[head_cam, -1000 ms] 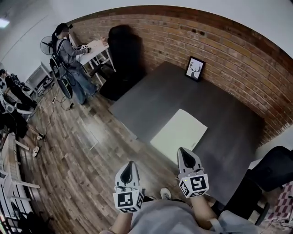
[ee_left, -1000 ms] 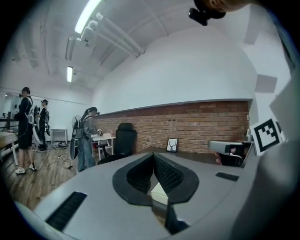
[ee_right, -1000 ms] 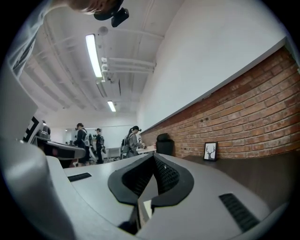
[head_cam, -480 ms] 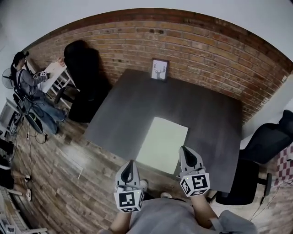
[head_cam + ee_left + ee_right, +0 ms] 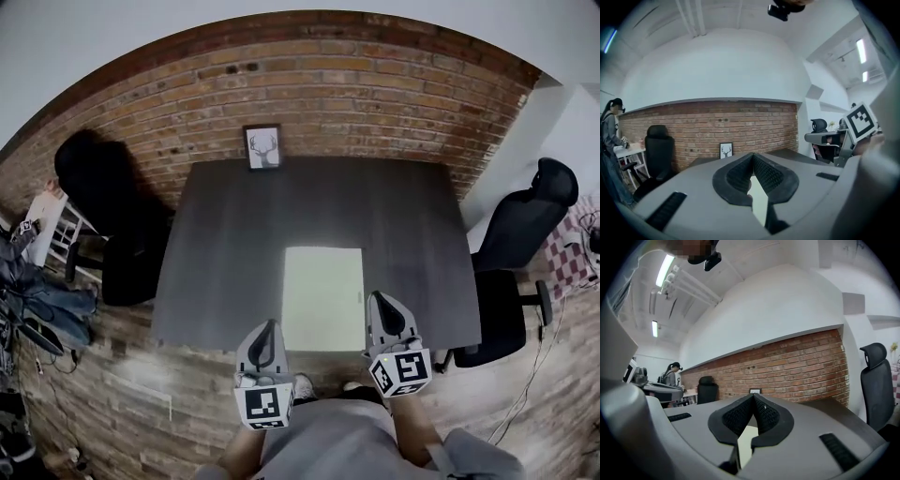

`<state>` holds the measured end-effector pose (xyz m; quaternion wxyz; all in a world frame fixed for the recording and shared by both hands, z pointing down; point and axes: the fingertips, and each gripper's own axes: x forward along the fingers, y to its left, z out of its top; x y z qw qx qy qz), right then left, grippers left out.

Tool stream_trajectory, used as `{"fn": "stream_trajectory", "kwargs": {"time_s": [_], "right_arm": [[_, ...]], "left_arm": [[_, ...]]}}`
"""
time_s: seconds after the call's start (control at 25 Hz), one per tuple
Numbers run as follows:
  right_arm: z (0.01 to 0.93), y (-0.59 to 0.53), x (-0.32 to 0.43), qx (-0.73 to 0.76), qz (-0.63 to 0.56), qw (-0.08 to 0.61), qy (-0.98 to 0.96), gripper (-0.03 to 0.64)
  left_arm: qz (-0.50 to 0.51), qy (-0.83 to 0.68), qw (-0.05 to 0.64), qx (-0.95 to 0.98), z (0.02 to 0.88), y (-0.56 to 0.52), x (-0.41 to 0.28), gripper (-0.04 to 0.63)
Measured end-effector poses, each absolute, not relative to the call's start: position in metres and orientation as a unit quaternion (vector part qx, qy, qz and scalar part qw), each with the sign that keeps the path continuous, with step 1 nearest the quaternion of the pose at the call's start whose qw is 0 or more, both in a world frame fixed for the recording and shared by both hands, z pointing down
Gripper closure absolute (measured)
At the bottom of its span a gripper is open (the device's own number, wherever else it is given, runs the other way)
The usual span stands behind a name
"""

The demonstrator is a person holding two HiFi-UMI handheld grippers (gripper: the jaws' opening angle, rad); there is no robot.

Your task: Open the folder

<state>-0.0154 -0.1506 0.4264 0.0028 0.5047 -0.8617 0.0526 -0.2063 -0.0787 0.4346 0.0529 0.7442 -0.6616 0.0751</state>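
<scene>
1. My view has swung round, and the dark grey desk (image 5: 225, 244) now sits square before me.
2. The flat pale green folder (image 5: 322, 295) lies closed at the desk's front edge.
3. The left gripper (image 5: 269, 330) and right gripper (image 5: 378, 302) hover there, fingers pressed together and empty. I judge I'm lined up to start.

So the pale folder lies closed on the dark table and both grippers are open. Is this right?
Only the grippers are wrong. The pale folder does lie closed on the dark table, but the left gripper and the right gripper are both shut, jaws together with nothing between them. The left gripper view and the right gripper view show this.
</scene>
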Motion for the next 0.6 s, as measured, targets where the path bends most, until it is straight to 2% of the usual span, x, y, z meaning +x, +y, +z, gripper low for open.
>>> {"fn": "stream_trajectory", "kwargs": {"time_s": [0.44, 0.48, 0.52, 0.6], "right_arm": [[0.45, -0.148, -0.004, 0.516, 0.067, 0.041, -0.853, 0.615], [0.455, -0.149, -0.001, 0.516, 0.067, 0.048, -0.853, 0.615], [0.46, -0.149, 0.002, 0.517, 0.068, 0.055, -0.852, 0.61], [0.475, -0.15, 0.008, 0.515, 0.079, 0.069, -0.851, 0.567]], "left_arm": [[0.072, -0.611, 0.052, 0.786, 0.45, -0.102, -0.194, 0.586], [0.08, -0.606, 0.053, 0.79, 0.454, -0.102, -0.189, 0.563], [0.089, -0.6, 0.053, 0.794, 0.459, -0.102, -0.184, 0.5], [0.114, -0.585, 0.047, 0.802, 0.471, -0.104, -0.171, 0.457]]}}
